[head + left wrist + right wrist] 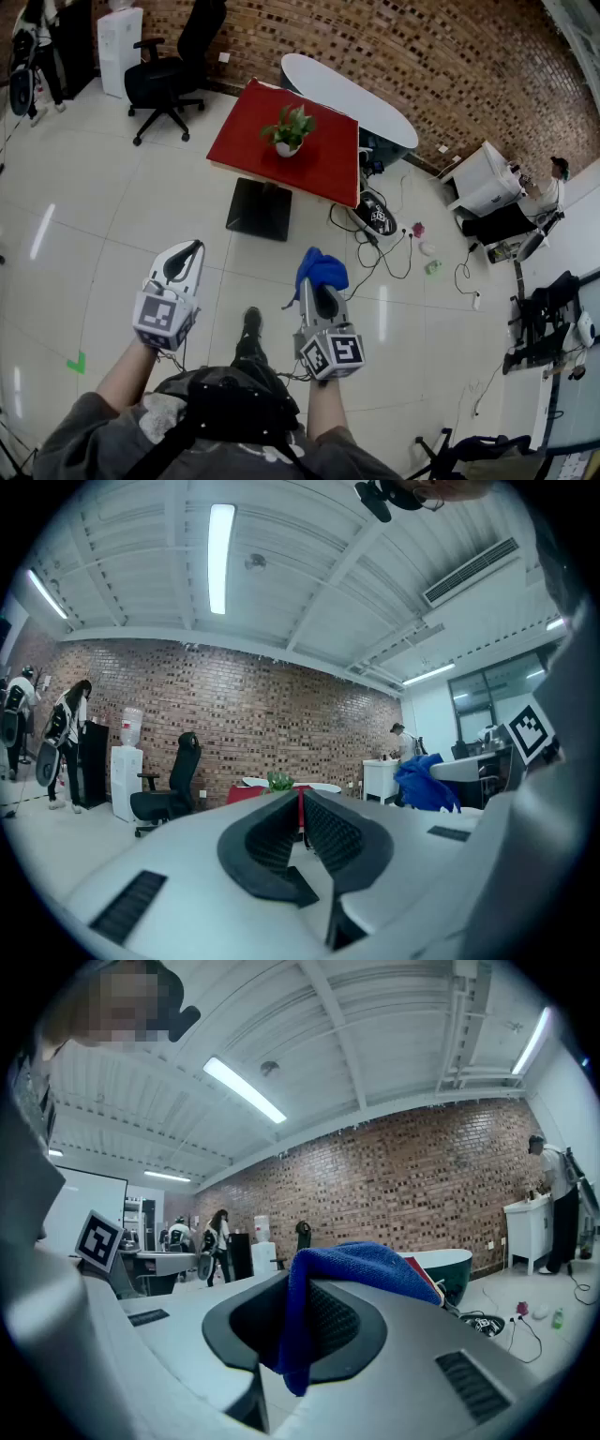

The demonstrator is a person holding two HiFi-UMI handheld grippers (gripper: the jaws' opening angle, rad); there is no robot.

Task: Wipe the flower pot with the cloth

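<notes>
- stands on the tiled floor (112, 225) well short of the red table (323, 169), both grippers held level and aimed toward it.
- in the right gripper (320, 283): a blue cloth (321, 267), pinched between clenched jaws, bunched over the tip and trailing a little down between the pads.
- in the left gripper (190, 249): nothing; jaws pressed together, with only a thin slit between the ribbed pads (330, 832).
- on the red table, near its middle: the flower pot (287, 148), small, white and upright, with a green plant (292, 122) rising from it; nothing else visible on that top.
- lies straight ahead of both tips and well apart from them, with open floor and the table's dark base plate (260, 208) in between.
- judged from the head view, sits almost in line with the cloth-bearing right gripper, just a touch to its left; falls clearly off to the right of the left gripper's line.
- so favours the right side for first reach, once up at the table's near edge.
- upright along its long axis; likely calls for bringing the cloth in from the side at wall height and sweeping round, rather than pressing down from above onto the leaves.
- probably leaves the empty left gripper to steady the pot at its wall or rim, though only after opening.
- approach stage only: no contact yet with pot or table, no wiping begun.
- risk of sliding or tipping a light pot on a smooth top under a one-sided push.
</notes>
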